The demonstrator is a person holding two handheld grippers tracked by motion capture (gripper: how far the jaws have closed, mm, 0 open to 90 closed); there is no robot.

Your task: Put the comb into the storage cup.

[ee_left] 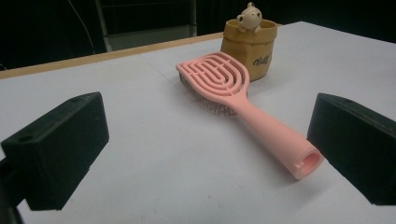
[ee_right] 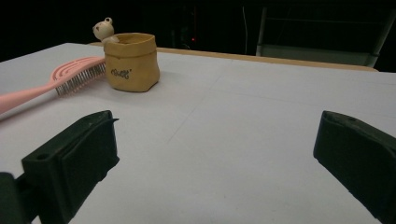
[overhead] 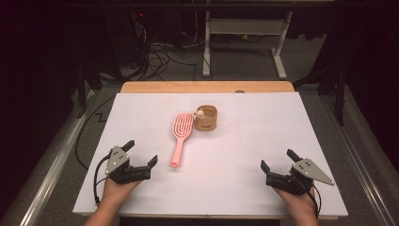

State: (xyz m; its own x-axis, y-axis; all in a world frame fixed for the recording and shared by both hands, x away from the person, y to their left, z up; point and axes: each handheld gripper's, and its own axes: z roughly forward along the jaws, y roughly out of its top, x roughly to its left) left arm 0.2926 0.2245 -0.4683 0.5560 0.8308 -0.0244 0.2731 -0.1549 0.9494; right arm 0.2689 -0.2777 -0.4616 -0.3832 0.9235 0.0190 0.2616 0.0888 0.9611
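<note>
A pink hairbrush (overhead: 181, 136) (ee_left: 243, 105) (ee_right: 56, 81) lies bristles down in the middle of the white table, handle toward me. Just right of its head stands a small tan pouch (overhead: 206, 118) (ee_left: 250, 46) (ee_right: 131, 63) with a little bear figure (overhead: 200, 113) (ee_left: 249, 16) (ee_right: 103, 30) peeking over its rim. My left gripper (overhead: 141, 151) (ee_left: 205, 154) rests open at the front left, its jaws pointing at the brush handle's end. At the front right my right gripper (overhead: 278, 159) (ee_right: 215, 163) stands open over bare table, nothing between its jaws.
The white table top (overhead: 244, 136) has a wooden strip (overhead: 207, 86) along its far edge. Beyond it are a white desk frame (overhead: 244, 42) and loose cables (overhead: 160, 59) on the floor. Metal rails run along both sides of the table.
</note>
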